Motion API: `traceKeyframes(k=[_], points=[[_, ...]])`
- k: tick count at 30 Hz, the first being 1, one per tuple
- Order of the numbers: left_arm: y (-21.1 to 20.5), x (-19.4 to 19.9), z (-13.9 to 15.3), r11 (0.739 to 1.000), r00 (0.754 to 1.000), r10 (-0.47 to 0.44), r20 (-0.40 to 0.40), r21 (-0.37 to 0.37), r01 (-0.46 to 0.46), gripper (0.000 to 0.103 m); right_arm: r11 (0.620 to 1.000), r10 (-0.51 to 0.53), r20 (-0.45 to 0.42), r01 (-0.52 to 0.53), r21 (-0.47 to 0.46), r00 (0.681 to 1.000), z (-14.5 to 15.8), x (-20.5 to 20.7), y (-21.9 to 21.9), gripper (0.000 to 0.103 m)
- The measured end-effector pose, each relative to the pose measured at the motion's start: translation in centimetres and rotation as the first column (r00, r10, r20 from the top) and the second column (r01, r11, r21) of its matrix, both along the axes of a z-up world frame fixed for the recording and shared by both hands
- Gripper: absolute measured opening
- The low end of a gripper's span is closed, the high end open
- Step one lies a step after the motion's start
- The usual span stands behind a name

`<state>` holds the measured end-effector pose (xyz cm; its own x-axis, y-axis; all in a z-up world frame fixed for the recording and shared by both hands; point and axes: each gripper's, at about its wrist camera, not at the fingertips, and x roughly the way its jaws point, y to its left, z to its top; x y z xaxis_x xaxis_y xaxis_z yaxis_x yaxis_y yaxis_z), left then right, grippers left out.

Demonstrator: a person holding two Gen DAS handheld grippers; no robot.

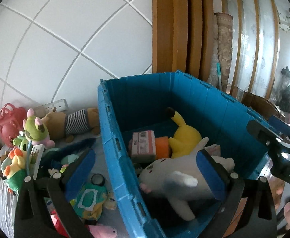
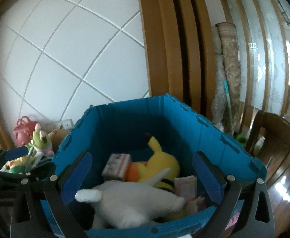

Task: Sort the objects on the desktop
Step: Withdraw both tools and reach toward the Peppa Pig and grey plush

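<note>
A blue crate (image 1: 113, 138) (image 2: 214, 130) holds a yellow plush (image 1: 184, 136) (image 2: 160, 162), a pink box (image 1: 144, 145) (image 2: 116, 166), an orange item (image 1: 161, 146) and a grey-white plush (image 1: 176, 180) (image 2: 129, 202), which lies blurred on top. My left gripper (image 1: 147, 170) is open, straddling the crate's left wall. My right gripper (image 2: 143, 178) is open and empty above the crate, over the grey-white plush. The right gripper also shows in the left wrist view (image 1: 279, 150).
Left of the crate the table (image 1: 103, 168) holds several plush toys, among them a green-pink one (image 1: 36, 129) (image 2: 42, 140), a striped bear (image 1: 73, 121), a red basket (image 1: 8, 123) and a power strip (image 1: 53, 107). A wooden chair (image 2: 273, 138) stands right.
</note>
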<state>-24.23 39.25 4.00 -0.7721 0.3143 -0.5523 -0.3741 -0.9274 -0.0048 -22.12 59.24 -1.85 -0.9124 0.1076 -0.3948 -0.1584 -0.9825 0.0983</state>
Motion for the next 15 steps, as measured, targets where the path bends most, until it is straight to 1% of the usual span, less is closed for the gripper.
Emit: traceKeyframes(k=[5, 10, 15], points=[[-2.8, 1.8, -0.1, 0.999, 0.999, 0.041, -0.009, 0.007, -0.041, 0.103, 0.999, 0.051, 0.007, -0.051, -0.006, 0.999, -0.5, 0.7, -2.5, 0.103], [-7.0, 3.7, -0.9, 0.995, 0.995, 0.095, 0.002, 0.019, -0.095, 0.103, 0.993, 0.119, 0.025, -0.118, -0.030, 0.993, -1.4, 1.2, -6.2, 0.103], [-12.4, 5.4, -2.5, 0.983, 0.983, 0.181, 0.029, 0.011, -0.182, 0.103, 0.985, 0.166, -0.013, -0.166, -0.053, 0.986, -1.7, 2.2, -10.5, 0.103]])
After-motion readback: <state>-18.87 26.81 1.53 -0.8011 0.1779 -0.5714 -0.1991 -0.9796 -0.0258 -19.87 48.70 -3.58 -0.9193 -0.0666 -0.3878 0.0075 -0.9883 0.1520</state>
